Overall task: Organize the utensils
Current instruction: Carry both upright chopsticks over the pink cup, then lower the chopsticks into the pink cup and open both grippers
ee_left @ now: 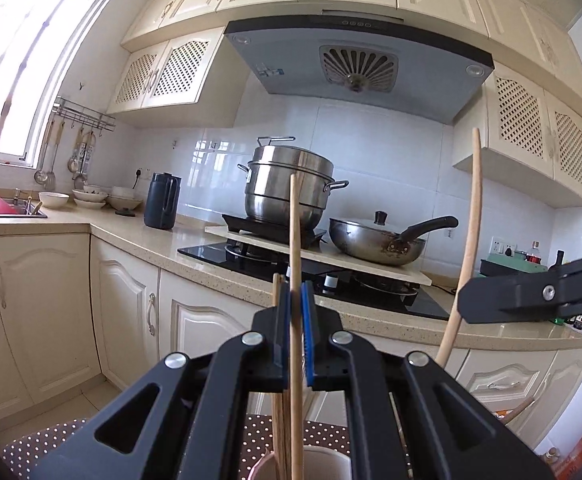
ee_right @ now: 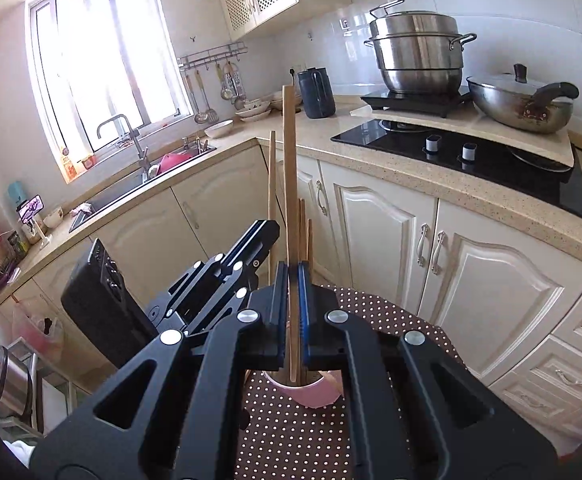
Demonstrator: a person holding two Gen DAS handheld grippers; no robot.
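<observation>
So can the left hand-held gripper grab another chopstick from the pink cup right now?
Probably not: the left hand-held gripper is already shut on a chopstick, so nothing more fits until it lets go.

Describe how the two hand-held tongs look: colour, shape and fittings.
Both the left tongs and right tongs are matte black, with angular linkage arms pierced by triangular cut-outs and joined by round silver bolts. The finger pads are blue and ribbed. A black boxy body sits behind each. No cables or sleeves show.

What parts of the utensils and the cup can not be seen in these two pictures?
- Left wrist view: the cup is cut by the bottom edge and hidden by the left gripper.
- Right wrist view: the pink cup is mostly hidden behind the right gripper; utensil lower ends unseen.
</observation>
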